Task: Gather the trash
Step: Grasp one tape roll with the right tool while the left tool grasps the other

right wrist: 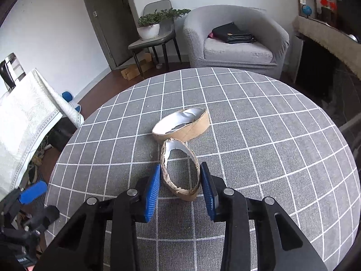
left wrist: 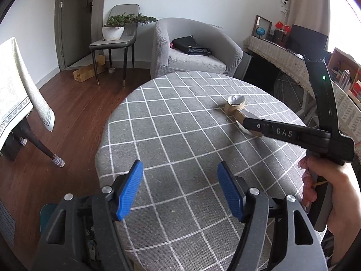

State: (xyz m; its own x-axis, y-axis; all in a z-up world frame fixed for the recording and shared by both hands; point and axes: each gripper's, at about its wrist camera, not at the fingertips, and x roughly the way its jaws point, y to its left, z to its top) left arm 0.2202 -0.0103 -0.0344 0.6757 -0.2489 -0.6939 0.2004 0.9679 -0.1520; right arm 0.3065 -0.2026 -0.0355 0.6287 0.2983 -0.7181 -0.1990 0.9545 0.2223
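Two torn brown cardboard rings with white lining lie on the round table with a grey checked cloth. The far ring lies free. The near ring sits between the blue pads of my right gripper, whose jaws touch its two sides and squeeze it into an oval. In the left wrist view the right gripper covers most of the near ring, with the far ring just behind. My left gripper is open and empty, low over the table's near left part.
A grey armchair with a black bag stands behind the table. A chair with a potted plant stands by the door. A cloth-covered table is at the left, a covered desk at the right.
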